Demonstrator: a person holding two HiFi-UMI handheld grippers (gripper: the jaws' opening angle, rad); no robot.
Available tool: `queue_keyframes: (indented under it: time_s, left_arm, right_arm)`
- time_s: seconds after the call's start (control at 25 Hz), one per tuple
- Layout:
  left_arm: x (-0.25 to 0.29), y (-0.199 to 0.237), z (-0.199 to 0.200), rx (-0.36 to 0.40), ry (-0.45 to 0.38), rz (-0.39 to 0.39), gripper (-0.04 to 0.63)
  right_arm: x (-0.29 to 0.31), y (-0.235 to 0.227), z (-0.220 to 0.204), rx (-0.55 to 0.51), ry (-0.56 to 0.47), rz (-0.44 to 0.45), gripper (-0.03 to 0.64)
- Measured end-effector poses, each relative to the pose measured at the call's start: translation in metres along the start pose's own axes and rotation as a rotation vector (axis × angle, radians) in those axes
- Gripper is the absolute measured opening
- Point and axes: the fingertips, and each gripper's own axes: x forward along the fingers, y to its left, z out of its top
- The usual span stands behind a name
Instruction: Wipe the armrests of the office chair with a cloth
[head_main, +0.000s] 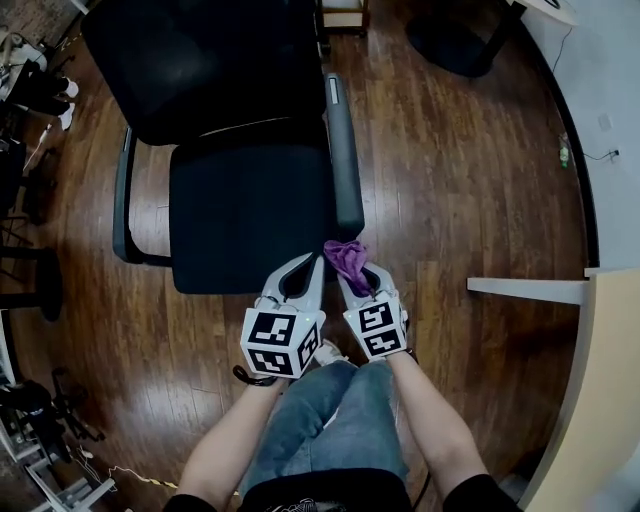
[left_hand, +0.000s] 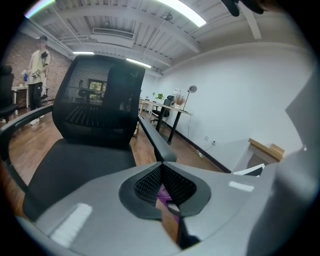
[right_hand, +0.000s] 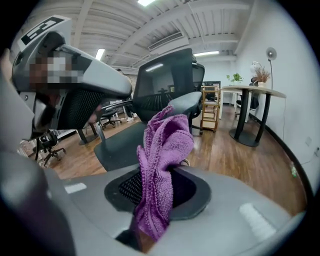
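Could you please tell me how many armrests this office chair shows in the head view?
2: the left-hand armrest beside the seat's left edge, the right-hand armrest beside its right edge, near the purple cloth.

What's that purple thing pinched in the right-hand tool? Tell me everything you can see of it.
It is a purple cloth, soft and fuzzy like microfibre, crumpled rather than folded. The right gripper is shut on its lower part, so the rest stands up in a loose bunch above the jaws. It sits just before the front end of the office chair's armrest, above the wooden floor; whether it touches the armrest I cannot tell.
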Motion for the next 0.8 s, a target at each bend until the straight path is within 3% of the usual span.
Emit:
queue_keyframes:
  time_s: [0.28, 0.56, 0.8]
  left_arm:
    - [-0.005, -0.008, 0.009, 0.026, 0.018, -0.006, 0.005]
    - [-0.009, -0.037, 0.051, 0.006, -0.015, -0.03, 0.005]
    - [0.009, -0.037, 0.095, 0.004, -0.059, -0.028, 0.005]
  right_arm:
    - [-0.022, -0.002, 0.018, 0.019, -0.039, -0.017, 0.095]
    - [-0.065, -0.026, 0.086, 0.015, -0.105, -0.048, 0.095]
    - [-0.067, -0.06, 0.157, -0.002, -0.181, -0.064, 0.095]
